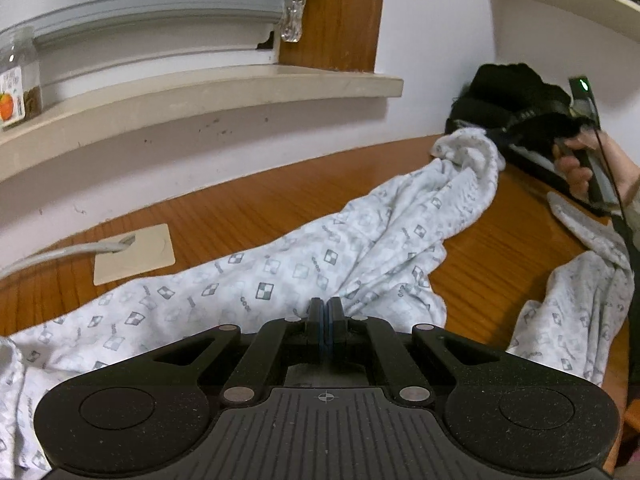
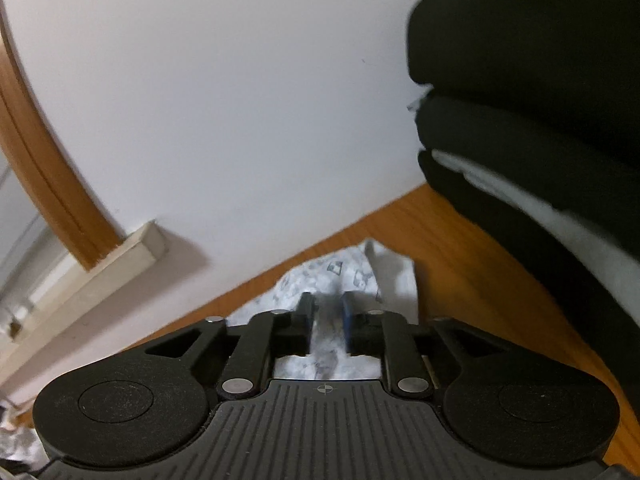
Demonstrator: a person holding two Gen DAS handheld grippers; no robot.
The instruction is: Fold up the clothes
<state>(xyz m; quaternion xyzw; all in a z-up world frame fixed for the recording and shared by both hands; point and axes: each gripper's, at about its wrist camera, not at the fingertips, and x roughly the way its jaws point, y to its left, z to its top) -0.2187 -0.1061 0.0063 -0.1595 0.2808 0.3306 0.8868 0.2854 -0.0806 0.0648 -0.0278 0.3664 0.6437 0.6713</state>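
The soft white patterned cloth [image 1: 280, 276] lies stretched along the brown wooden table [image 1: 248, 208]. The left gripper [image 1: 327, 312] is pressed together; the right gripper [image 2: 328, 312] pinches a bunch, maybe to pull it flat

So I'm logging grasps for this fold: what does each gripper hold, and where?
The left gripper is shut on the patterned white garment at its near edge. The right gripper pinches a bunched end of the same garment.
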